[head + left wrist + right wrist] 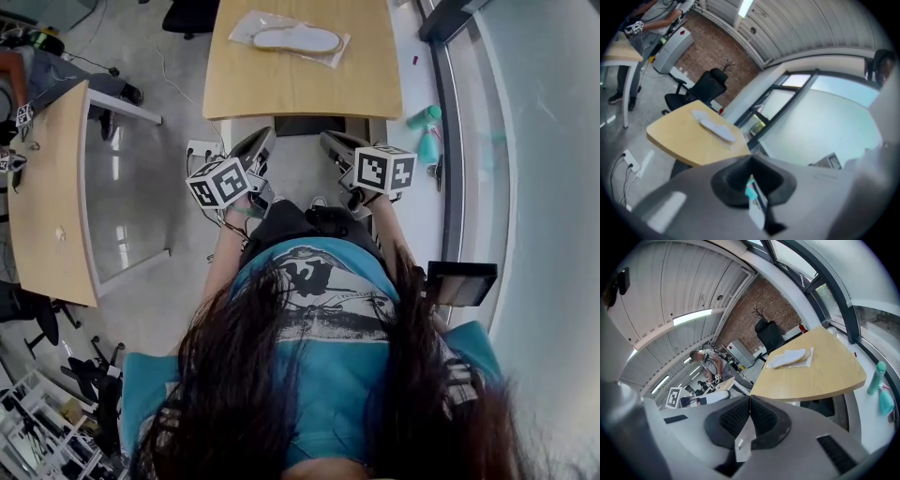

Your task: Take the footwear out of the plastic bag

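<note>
- Approach step: my left tongs (751,160) and right tongs (750,399) are pressed together, empty, well short of the light wooden counter (281,89).
- Next I reach the clear plastic bag (246,26), spread the tongs and pinch the flat white slipper (298,38).

Bag (242,25): clear plastic, crinkled, lying flat on the wooden table (300,89), toward its far edge and about mid-way across. Long side runs left to right. The mouth cannot be made out.

Footwear (298,39): still inside the bag. Flat, long and oval, slipper-like; pale white top with a tan rim. It lies lengthwise along the bag and fills most of it. Whether it is one piece or a stacked pair cannot be told.

Left gripper view: bag (697,114) and footwear (718,130) on the tabletop. Right gripper view: bag (809,356) and footwear (790,356).
</note>
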`<state>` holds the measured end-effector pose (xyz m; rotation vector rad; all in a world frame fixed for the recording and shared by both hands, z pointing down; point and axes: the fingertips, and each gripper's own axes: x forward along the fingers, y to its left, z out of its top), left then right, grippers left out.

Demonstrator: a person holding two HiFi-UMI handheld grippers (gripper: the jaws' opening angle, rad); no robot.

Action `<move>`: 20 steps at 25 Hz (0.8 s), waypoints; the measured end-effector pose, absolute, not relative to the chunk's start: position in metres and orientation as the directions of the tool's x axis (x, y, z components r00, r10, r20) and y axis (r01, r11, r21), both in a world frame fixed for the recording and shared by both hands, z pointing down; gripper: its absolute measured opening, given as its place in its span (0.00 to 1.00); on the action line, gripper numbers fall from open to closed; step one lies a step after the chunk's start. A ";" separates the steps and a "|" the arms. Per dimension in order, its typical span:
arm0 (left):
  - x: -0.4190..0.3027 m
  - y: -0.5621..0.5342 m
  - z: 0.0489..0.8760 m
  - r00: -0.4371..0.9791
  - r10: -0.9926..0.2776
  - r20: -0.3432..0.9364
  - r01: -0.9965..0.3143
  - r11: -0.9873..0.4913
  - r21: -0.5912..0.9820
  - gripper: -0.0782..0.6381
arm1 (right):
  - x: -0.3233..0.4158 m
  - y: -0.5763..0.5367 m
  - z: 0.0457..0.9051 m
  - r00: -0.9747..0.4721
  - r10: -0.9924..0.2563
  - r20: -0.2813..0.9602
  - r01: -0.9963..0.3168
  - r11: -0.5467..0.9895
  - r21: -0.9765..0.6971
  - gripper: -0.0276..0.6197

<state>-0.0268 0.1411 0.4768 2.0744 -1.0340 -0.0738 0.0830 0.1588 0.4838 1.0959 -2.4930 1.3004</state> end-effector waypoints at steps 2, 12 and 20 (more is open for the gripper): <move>-0.023 0.142 0.473 0.671 -0.689 0.275 -0.647 -0.362 0.671 0.11 | 0.083 0.157 0.480 -0.728 -0.554 0.404 -0.651 0.371 -0.662 0.07; -0.034 0.162 0.455 0.673 -0.672 0.309 -0.721 -0.504 0.476 0.11 | 0.042 0.169 0.469 -0.747 -0.531 0.399 -0.636 0.398 -0.661 0.07; -0.059 0.176 0.438 0.641 -0.719 0.267 -0.763 -0.564 0.315 0.11 | -0.003 0.183 0.454 -0.750 -0.497 0.436 -0.659 0.513 -0.550 0.07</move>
